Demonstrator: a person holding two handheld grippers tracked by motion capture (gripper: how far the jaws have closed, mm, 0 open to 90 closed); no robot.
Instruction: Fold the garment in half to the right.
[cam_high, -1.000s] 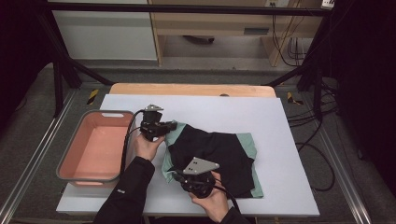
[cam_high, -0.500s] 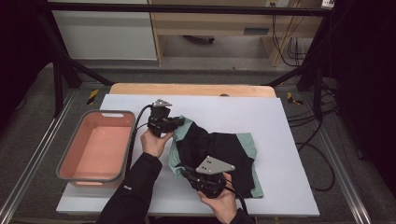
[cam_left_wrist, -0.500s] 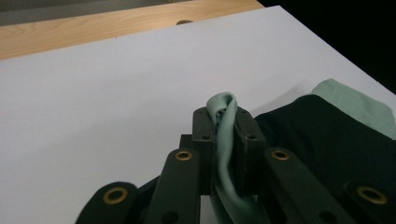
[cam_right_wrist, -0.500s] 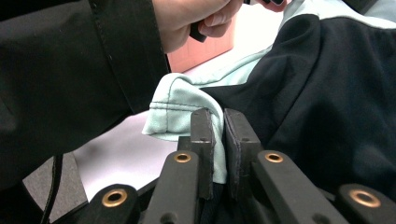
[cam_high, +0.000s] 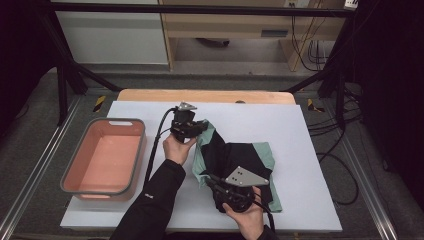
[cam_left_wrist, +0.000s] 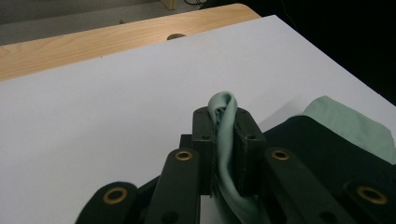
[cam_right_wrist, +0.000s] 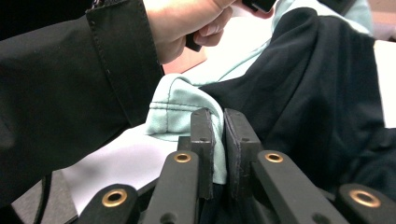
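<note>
Broadly, one white table (cam_high: 310, 130) spreads across the high view, with a strip of bare wood along its far edge and wide open white surface on its far and right parts. One salmon-pink plastic tub (cam_high: 75, 172) with a grey rim sits at the table's left edge, partly overhanging it, well apart from the cloth. One garment (cam_high: 240, 155), black with mint-green edging, lies crumpled at the middle of the table, toward the near edge, and its near-right corner stops short of that edge. Two hand-held grippers work on it. At the garment's far-left corner, the left gripper (cam_left_wrist: 226, 109) has its jaws clamped on a fold of mint-green fabric that bulges up between the pads. At the near side, the right gripper (cam_right_wrist: 219, 114) has its jaws pressed together on a green hemmed edge where it meets the black cloth, just beside the person's black sleeve (cam_right_wrist: 70, 93).
</note>
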